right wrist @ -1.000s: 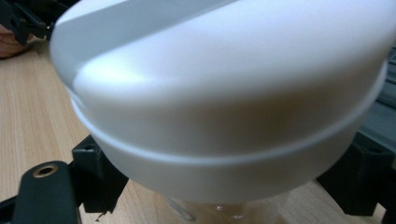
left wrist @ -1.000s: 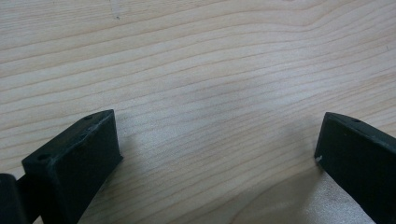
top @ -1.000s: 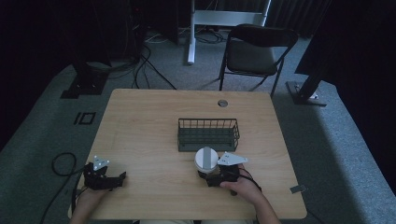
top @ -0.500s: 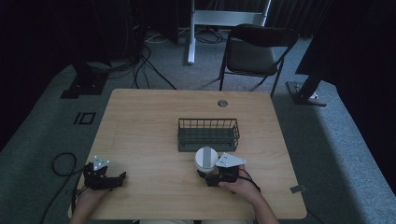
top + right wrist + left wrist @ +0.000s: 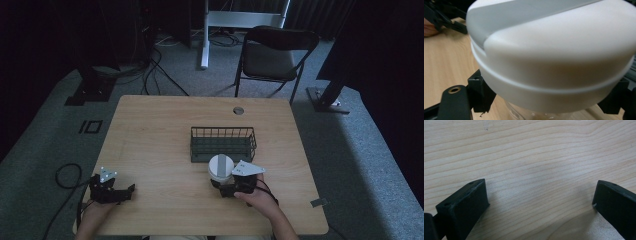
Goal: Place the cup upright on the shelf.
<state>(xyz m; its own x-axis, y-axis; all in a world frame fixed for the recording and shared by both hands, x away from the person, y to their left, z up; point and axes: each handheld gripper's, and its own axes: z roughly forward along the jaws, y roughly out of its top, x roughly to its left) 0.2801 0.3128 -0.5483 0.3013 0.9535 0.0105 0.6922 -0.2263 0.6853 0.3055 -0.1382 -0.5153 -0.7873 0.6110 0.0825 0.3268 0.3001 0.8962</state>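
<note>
A jar with a white domed lid (image 5: pixel 220 167) and a clear body stands upright on the wooden table (image 5: pixel 160 130), just in front of a dark wire basket (image 5: pixel 223 144). My right gripper (image 5: pixel 222 181) is shut on the jar from the near side. In the right gripper view its black jaws sit on both sides of the clear body under the white lid (image 5: pixel 554 50), around my right gripper (image 5: pixel 548 101). My left gripper (image 5: pixel 128 191) rests at the table's near left corner, held by a hand. Its jaws stand wide open over bare wood, around my left gripper (image 5: pixel 540 200).
The basket stands mid-table with something dark inside that I cannot make out. A round cable hole (image 5: pixel 238 110) lies near the far edge. A folding chair (image 5: pixel 274 55) stands beyond the table. Cables (image 5: pixel 65 175) trail on the floor at the left.
The right gripper has shifted very slightly with the jar, which stays in front of the basket. The left gripper has not moved.
</note>
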